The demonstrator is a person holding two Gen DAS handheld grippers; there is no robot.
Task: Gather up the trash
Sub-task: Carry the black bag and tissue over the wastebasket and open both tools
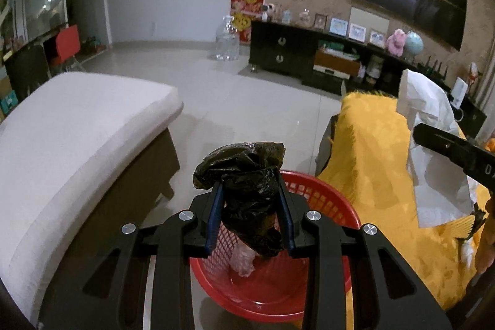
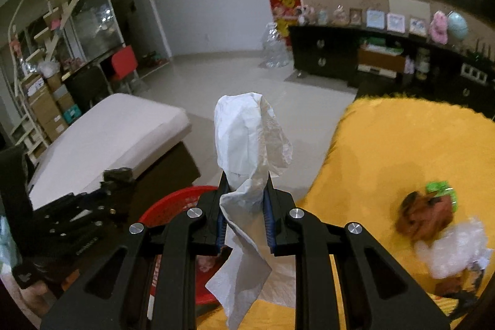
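Left wrist view: I see the left gripper [image 1: 252, 212] clamped on a crumpled black plastic bag [image 1: 247, 175], both pads pressing its sides. It hangs directly above the red basket [image 1: 328, 200], my reference for all positions. Inside the basket lies a clear plastic scrap [image 1: 243, 260], partly hidden behind the bag. Left of the basket stands a white cushioned bench [image 1: 80, 132]. Right of the basket a yellow cloth [image 1: 371, 163] covers a surface I cannot identify. Above the cloth, the right gripper's body enters from the frame edge, cut off, with a white tissue [image 1: 433, 144] trailing from it.

Right wrist view: the right gripper [image 2: 246, 212] is closed on the white tissue [image 2: 247, 144], which stands above the pads and droops below them. The red basket [image 2: 173, 200] sits just left of it, mostly hidden by the gripper body. Right of the basket, on the yellow cloth [image 2: 402, 144], lie blurred trash items [image 2: 433, 221]: brown, green and clear pieces I cannot make out further. The left gripper [image 2: 117, 178] appears left of the basket, dark and indistinct.
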